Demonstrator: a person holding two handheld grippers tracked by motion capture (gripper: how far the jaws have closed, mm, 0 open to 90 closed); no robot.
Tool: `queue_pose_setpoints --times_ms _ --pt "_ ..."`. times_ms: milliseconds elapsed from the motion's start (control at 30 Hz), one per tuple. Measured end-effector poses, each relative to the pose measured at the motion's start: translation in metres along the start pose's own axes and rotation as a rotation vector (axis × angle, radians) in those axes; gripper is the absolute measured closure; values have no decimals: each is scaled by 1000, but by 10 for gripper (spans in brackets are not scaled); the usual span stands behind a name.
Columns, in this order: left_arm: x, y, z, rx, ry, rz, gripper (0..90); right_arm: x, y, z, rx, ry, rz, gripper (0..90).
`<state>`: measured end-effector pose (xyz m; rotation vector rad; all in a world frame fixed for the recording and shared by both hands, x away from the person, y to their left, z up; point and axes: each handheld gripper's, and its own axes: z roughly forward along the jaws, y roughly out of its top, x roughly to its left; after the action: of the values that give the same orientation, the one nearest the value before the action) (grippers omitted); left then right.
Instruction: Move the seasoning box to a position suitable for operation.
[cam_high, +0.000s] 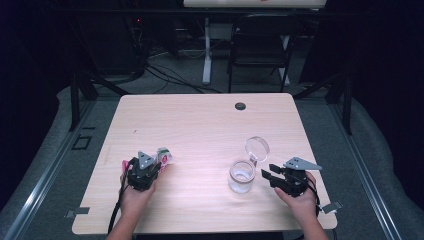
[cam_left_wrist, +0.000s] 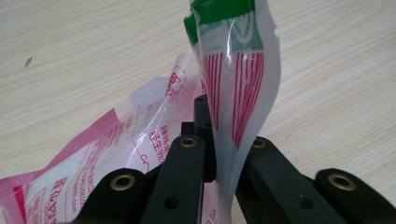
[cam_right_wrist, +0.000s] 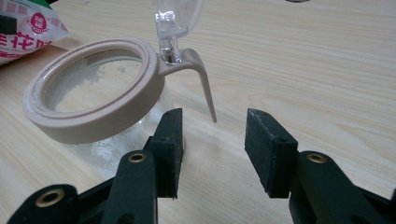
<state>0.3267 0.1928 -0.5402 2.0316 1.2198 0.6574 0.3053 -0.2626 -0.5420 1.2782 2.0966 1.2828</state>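
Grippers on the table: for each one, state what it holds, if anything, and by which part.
The left gripper is shut on the plastic packet, pinching its red-striped end. The right gripper holds nothing; its jaws stand open beside the glass jar.

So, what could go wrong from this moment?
1. The left gripper pinches only a thin fold of the plastic bag, so the bag may slip out or tear.
2. The glass jar stands free with its lid open; the open right gripper beside it might knock it over.
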Motion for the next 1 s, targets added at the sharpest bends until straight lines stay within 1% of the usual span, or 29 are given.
queue_pose_setpoints --times_ms 167,300,333,367,400,500,567,667,933,1000 --pt "3 1 -6 -15 -1 -9 900 0 0 0 5 -1 -4 569" --pt "7 2 -15 -38 -2 -28 900 0 0 0 2 0 -1 568" --pt "7 2 -15 -38 -2 -28 900 0 0 0 2 0 -1 568" --pt "10 3 -19 -44 2 -29 900 0 0 0 5 -1 -4 568" --pt "10 3 -20 -51 -2 -40 900 0 0 0 3 0 -3 568" --pt "12 3 -23 -58 0 -45 900 0 0 0 2 0 -1 568" --pt "15 4 -27 -66 3 -48 900 0 0 0 2 -1 -1 567" --pt "19 5 -34 -87 10 -65 900 -1 0 -1 7 -2 -2 567" --pt "27 7 -46 -110 27 -84 900 0 0 -1 3 -3 1 566" --pt "30 8 -49 -124 31 -94 900 -1 0 -1 2 -2 1 566"
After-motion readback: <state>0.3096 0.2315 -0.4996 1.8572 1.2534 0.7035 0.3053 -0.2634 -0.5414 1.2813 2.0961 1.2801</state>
